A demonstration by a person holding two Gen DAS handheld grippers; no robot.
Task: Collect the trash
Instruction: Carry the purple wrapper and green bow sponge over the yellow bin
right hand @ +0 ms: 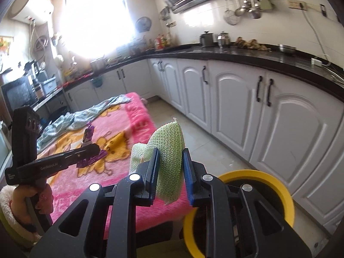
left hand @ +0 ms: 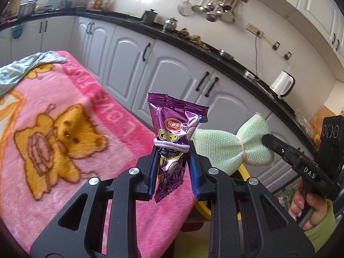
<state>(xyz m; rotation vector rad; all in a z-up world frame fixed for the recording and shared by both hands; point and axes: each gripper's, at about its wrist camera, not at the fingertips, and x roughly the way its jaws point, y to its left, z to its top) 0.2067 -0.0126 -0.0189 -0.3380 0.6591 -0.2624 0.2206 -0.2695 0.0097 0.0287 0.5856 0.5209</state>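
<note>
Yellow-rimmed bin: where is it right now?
The yellow-rimmed round bin sits low right in the right wrist view, on the floor beside the pink blanket, just under the right gripper.

Yellow bin half behind gripper, blanket cropped (left edge), window overexposed

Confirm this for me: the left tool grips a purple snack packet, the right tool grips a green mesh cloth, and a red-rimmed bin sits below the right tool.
Not quite: the bin has a yellow rim, not red, as the right wrist view shows. The rest holds: the left tool grips the purple snack packet, and the right tool grips the green mesh cloth.
</note>
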